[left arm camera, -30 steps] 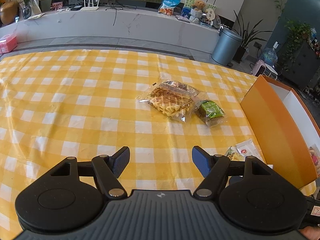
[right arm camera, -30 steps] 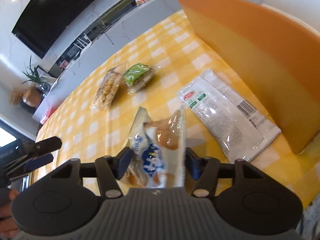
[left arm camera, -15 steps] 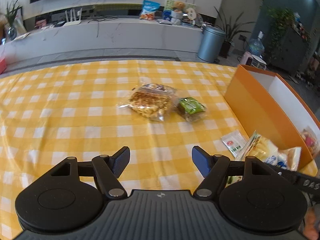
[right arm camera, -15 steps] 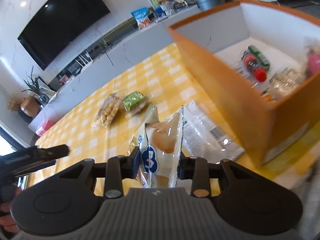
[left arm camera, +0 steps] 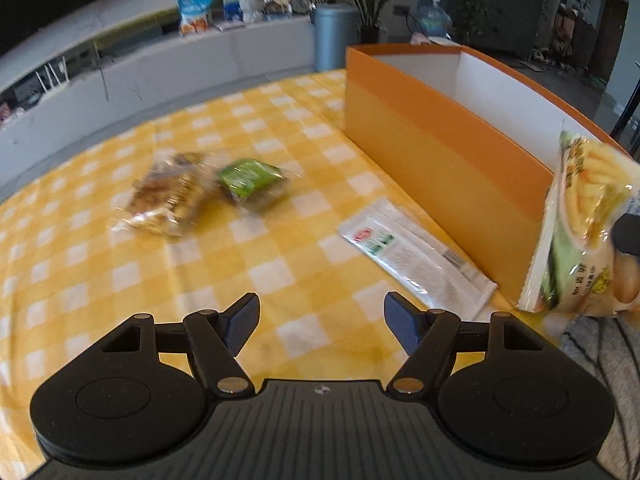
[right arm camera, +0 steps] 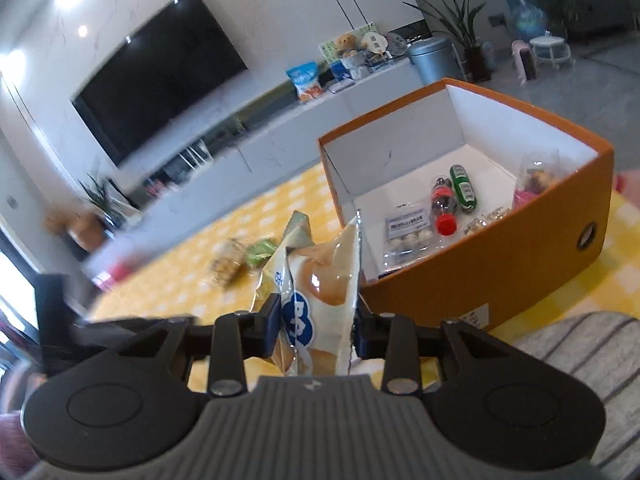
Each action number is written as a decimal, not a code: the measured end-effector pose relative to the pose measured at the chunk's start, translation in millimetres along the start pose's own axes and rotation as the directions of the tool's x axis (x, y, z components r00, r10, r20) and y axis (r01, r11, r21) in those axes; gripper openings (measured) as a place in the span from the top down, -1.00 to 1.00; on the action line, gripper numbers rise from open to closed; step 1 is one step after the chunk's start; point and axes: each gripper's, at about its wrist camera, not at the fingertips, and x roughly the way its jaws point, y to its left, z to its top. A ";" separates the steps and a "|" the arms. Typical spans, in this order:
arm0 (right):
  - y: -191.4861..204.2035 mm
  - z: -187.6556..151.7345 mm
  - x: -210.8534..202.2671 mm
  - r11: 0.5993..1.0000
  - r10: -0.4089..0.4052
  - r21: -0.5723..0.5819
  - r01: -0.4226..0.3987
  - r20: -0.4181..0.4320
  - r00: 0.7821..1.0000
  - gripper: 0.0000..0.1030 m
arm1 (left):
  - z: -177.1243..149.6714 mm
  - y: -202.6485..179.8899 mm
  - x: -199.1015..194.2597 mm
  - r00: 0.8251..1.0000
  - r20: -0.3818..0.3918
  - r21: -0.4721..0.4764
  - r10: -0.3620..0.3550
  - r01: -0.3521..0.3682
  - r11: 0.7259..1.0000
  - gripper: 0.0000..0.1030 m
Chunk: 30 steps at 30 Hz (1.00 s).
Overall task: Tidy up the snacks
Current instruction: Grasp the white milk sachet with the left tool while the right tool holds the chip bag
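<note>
My right gripper [right arm camera: 315,326] is shut on a bread snack bag [right arm camera: 320,280] and holds it in the air, just left of the orange box [right arm camera: 500,264]. The same bag shows at the right edge of the left wrist view [left arm camera: 584,232]. The box holds small bottles [right arm camera: 444,208] and several packets. My left gripper [left arm camera: 320,322] is open and empty above the checked tablecloth. A white flat packet [left arm camera: 412,252] lies beside the box wall [left arm camera: 440,152]. A waffle packet [left arm camera: 168,196] and a green packet [left arm camera: 252,184] lie farther out.
The yellow checked tablecloth [left arm camera: 120,280] covers the table. A low white cabinet [right arm camera: 280,136] with snack bags and a grey bin [left arm camera: 334,36] stand behind the table. A striped sleeve [right arm camera: 580,356] is at the lower right.
My right gripper has lifted the bread bag off the table and carried it up beside the orange box. My left gripper has swung right, staying open.
</note>
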 end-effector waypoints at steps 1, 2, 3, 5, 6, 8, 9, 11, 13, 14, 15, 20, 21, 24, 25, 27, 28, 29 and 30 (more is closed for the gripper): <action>-1.0 0.5 -3.8 1.000 0.004 -0.011 -0.004 0.012 1.000 0.33 | 1.4 -3.6 3.9 1.000 -0.009 -0.007 -0.015 0.015 1.000 -0.63; -1.9 0.9 -7.1 1.000 0.012 -0.014 -0.012 0.022 1.000 0.34 | 2.5 -7.3 7.4 1.000 -0.016 -0.015 -0.026 0.026 1.000 -0.63; -3.7 1.9 -11.0 1.000 0.004 -0.013 -0.004 0.038 0.999 0.34 | 3.3 -10.8 9.7 0.999 -0.021 -0.024 -0.033 0.033 0.999 -0.63; -9.3 5.4 -18.5 1.000 -0.008 0.001 0.008 0.067 0.998 0.34 | 7.2 -18.3 15.8 0.998 -0.032 -0.041 -0.046 0.044 0.998 -0.63; -13.9 8.0 -23.8 1.000 -0.028 0.012 0.027 0.094 0.995 0.34 | 8.6 -21.7 18.3 0.998 -0.039 -0.052 -0.055 0.053 0.997 -0.63; -22.6 13.1 -33.9 0.997 -0.077 0.032 0.073 0.145 0.986 0.34 | 13.1 -27.8 25.3 0.996 -0.058 -0.091 -0.075 0.069 0.993 -0.62; -27.6 15.4 -38.8 0.995 -0.095 0.052 0.087 0.173 0.980 0.34 | 15.7 -30.2 28.9 0.994 -0.070 -0.120 -0.087 0.078 0.990 -0.62; -37.6 20.2 -48.0 0.990 -0.123 0.088 0.106 0.219 0.968 0.34 | 20.7 -37.3 36.4 0.990 -0.085 -0.164 -0.114 0.099 0.981 -0.63; -45.0 23.7 -53.0 0.988 -0.140 0.105 0.117 0.239 0.961 0.34 | 26.0 -46.7 42.3 0.989 -0.086 -0.181 -0.123 0.106 0.978 -0.63; -48.9 24.5 -53.9 0.986 -0.147 0.118 0.121 0.245 0.958 0.34 | 27.8 -51.3 44.8 0.989 -0.087 -0.184 -0.122 0.104 0.977 -0.63; -52.3 24.9 -53.5 0.984 -0.152 0.131 0.123 0.247 0.957 0.34 | 30.2 -56.1 47.4 0.989 -0.088 -0.190 -0.122 0.103 0.976 -0.62; -58.9 22.8 -47.0 0.981 -0.145 0.162 0.108 0.234 0.961 0.34 | 35.8 -62.5 67.4 0.988 -0.151 -0.242 -0.005 -0.032 0.970 -0.53; -58.7 21.6 -46.4 0.982 -0.139 0.161 0.103 0.232 0.963 0.34 | 36.3 -59.2 70.8 0.987 -0.160 -0.264 0.000 -0.043 0.963 -0.53; -57.0 20.0 -42.5 0.985 -0.118 0.152 0.085 0.223 0.968 0.34 | 37.8 -54.0 76.6 0.991 -0.131 -0.295 0.032 -0.070 0.953 -0.52; -55.8 19.6 -40.3 0.985 -0.113 0.150 0.081 0.217 0.970 0.34 | 38.3 -53.1 79.4 0.991 -0.122 -0.287 0.051 -0.085 0.954 -0.57; -52.8 16.8 -38.7 0.986 -0.105 0.148 0.075 0.209 0.972 0.34 | 39.3 -49.7 81.8 0.994 -0.094 -0.286 0.062 -0.086 0.954 -0.61; -51.1 16.2 -38.0 0.987 -0.101 0.143 0.072 0.206 0.973 0.34 | 39.5 -48.9 82.7 0.994 -0.088 -0.281 0.065 -0.088 0.956 -0.63; -49.5 15.9 -38.1 0.988 -0.098 0.138 0.070 0.206 0.974 0.34 | 39.4 -48.6 83.1 0.994 -0.082 -0.274 0.066 -0.086 0.958 -0.63; -47.8 15.8 -38.3 0.989 -0.096 0.132 0.070 0.207 0.974 0.34 | 38.6 -48.7 83.1 0.995 -0.071 -0.260 0.063 -0.079 0.962 -0.64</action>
